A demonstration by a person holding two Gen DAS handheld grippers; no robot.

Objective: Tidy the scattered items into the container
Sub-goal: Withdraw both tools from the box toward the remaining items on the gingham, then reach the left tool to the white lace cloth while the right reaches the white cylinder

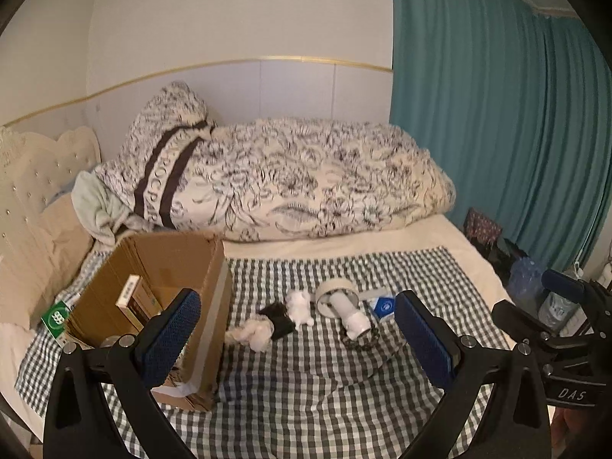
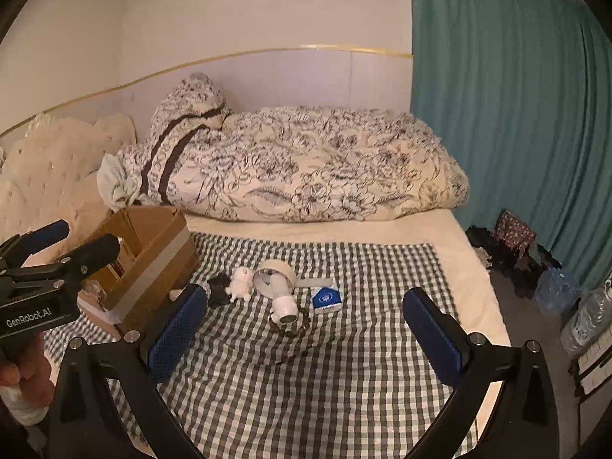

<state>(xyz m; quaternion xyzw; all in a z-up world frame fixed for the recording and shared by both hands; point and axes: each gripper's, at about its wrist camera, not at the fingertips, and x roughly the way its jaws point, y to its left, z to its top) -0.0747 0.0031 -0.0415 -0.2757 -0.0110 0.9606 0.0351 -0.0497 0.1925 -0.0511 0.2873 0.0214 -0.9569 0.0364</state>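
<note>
Clutter (image 1: 306, 313) ahead of both claws, spread empty; box (image 1: 153, 290) left.

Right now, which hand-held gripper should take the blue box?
Probably right: the right hand-held gripper is open, with the blue box between its fingers. The left hand-held gripper sits nearer the cardboard box.

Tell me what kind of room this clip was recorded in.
Most likely a bedroom at home. The work surface is a bed with a tufted headboard and a rolled floral duvet, beside full-length teal curtains. The cardboard box and scattered items lie on a checked cloth.
</note>
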